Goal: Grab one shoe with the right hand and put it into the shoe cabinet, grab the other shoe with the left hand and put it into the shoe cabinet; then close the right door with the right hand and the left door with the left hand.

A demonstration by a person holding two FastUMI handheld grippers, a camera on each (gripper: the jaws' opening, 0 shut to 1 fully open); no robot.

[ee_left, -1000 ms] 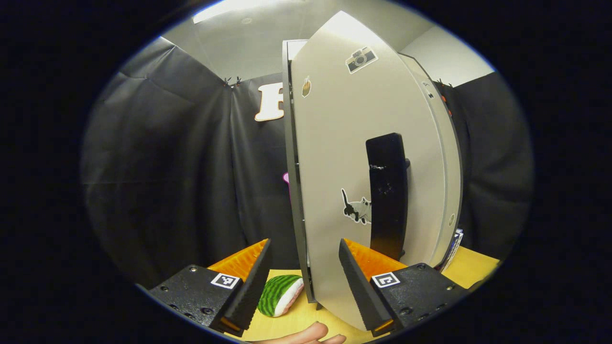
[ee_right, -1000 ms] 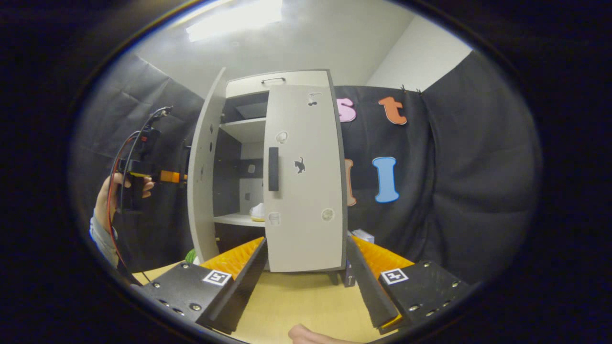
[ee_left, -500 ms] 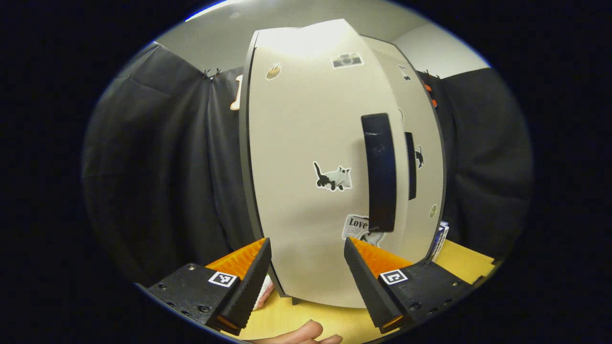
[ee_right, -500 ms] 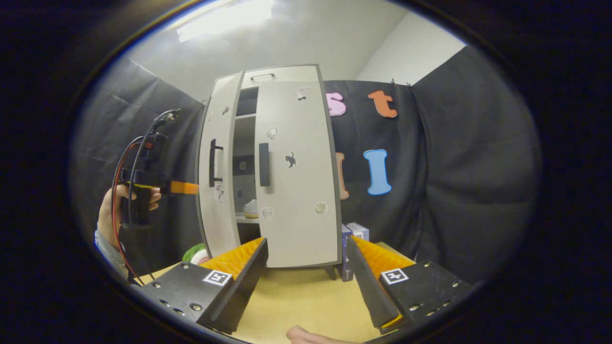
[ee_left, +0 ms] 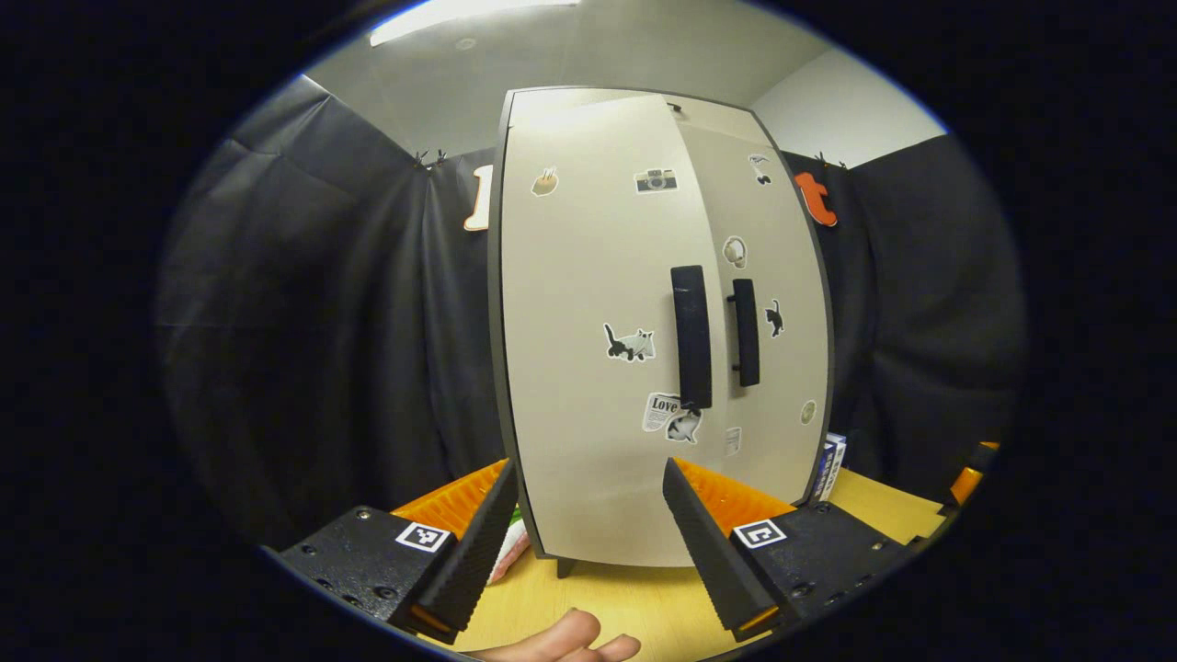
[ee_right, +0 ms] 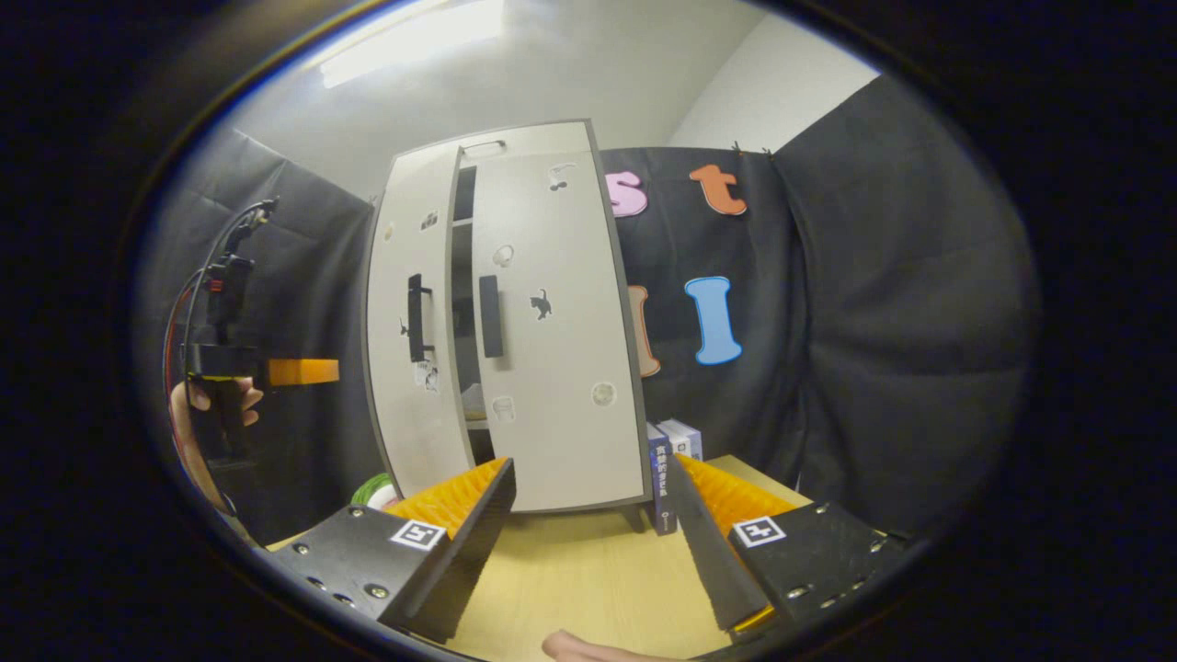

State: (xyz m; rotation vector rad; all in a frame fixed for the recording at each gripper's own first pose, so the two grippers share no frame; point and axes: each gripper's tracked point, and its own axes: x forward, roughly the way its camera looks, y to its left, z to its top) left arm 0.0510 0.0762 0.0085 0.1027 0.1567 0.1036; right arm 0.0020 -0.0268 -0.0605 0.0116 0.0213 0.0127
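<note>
Shoe cabinet (ee_right: 515, 368) nearly closed; possibly a shoe (ee_right: 473, 401) inside.

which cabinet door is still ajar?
The left door, the one nearer the left gripper. A dark gap shows between it and the right door, which sits flush against the cabinet.

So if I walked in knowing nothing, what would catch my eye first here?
Most likely the tall pale cabinet on the wooden table, its doors dotted with stickers. In the right gripper view the left door sits just ajar, a dark gap beside the right door. Both tools' jaws stand open and empty, and books lean beside the cabinet.
</note>
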